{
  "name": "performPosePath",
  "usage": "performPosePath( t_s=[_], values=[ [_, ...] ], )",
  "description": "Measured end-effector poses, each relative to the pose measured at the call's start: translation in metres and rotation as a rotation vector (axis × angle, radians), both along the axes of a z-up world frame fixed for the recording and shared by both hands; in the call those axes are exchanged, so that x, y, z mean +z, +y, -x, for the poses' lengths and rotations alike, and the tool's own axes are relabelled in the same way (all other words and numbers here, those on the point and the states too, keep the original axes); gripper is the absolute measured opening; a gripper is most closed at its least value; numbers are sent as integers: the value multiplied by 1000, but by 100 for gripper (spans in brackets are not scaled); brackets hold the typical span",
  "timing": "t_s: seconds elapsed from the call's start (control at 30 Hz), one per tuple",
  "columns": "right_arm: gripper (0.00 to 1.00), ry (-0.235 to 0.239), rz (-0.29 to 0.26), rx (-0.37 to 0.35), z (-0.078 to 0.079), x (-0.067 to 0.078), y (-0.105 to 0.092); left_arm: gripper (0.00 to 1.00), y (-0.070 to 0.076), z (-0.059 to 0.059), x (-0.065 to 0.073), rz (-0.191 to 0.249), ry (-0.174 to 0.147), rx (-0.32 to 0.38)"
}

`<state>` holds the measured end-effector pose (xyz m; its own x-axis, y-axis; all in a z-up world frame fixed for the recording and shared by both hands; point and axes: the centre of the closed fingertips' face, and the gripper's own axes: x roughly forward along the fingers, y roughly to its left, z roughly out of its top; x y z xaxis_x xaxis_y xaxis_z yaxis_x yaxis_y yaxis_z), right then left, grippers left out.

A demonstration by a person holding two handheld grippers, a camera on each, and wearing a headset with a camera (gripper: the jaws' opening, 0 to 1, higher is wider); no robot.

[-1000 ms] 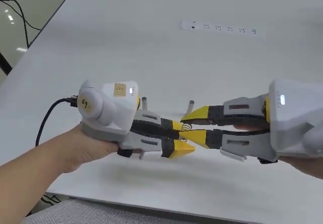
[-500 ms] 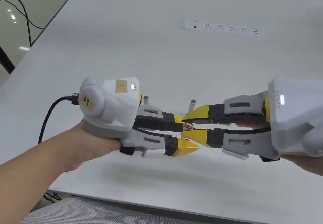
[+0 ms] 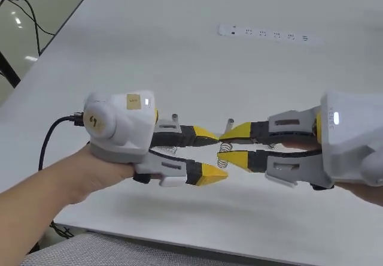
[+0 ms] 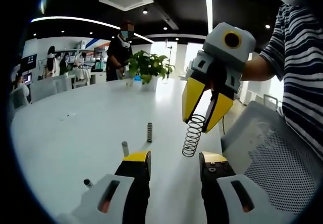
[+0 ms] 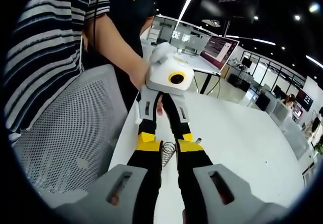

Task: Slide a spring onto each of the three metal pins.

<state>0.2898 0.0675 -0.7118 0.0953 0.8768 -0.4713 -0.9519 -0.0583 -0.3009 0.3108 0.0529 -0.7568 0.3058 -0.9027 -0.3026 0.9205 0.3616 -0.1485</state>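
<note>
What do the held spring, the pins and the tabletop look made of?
The spring is a bare wire coil with a grey metallic sheen, likely steel. The pins are dull grey rods, apparently metal. The table is smooth matte white, perhaps laminate; the look leaves it open.

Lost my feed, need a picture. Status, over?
Right gripper shut on spring, off the table. Left gripper open, close by. One pin loaded, two bare pins. No obstruction seen.

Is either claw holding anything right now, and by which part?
The right claw pinches a spring by one end, and the rest hangs free. The left claw is open, holding nothing.
</note>
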Motion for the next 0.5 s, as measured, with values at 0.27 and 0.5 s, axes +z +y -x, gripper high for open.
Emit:
performPosePath(
  t_s=[0.27,0.5],
  values=[
    [12,-3,2,-24,-7,-3,-4,45,22,-8,1,-7,-6,66],
    [12,-10,2,-47,-13,-4,-7,55,44,-18,1,-9,-16,145]
  ],
)
